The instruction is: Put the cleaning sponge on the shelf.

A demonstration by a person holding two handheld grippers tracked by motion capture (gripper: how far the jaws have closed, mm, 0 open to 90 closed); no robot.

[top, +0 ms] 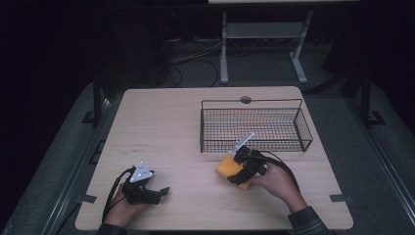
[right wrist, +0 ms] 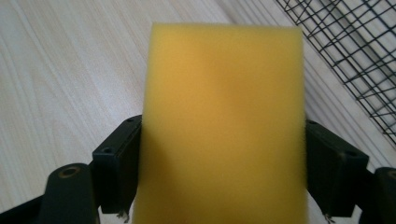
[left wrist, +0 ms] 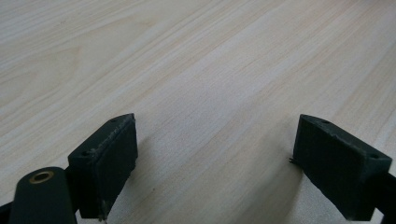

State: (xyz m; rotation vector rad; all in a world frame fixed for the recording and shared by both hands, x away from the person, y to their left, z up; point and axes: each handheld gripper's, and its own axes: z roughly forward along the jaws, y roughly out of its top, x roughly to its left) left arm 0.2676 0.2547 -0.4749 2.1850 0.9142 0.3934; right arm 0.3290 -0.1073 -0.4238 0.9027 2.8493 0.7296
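Note:
A yellow sponge [top: 226,166] lies low over the table just in front of the wire basket [top: 254,142], right of centre. My right gripper [top: 243,171] is shut on it; in the right gripper view the sponge [right wrist: 224,121] sits between both black pads [right wrist: 116,172], which press its two sides. The basket's mesh [right wrist: 359,56] is at the upper right of that view. My left gripper [top: 164,192] rests near the table's front left, open. In the left gripper view [left wrist: 215,163] its jaws stand wide apart with only bare wood between them.
The black wire basket holds nothing that I can see and stands at the right rear of the light wooden table [top: 166,122]. A round grommet [top: 245,100] sits at the table's far edge. Beyond it are dark floor, cables and a white stand [top: 224,54].

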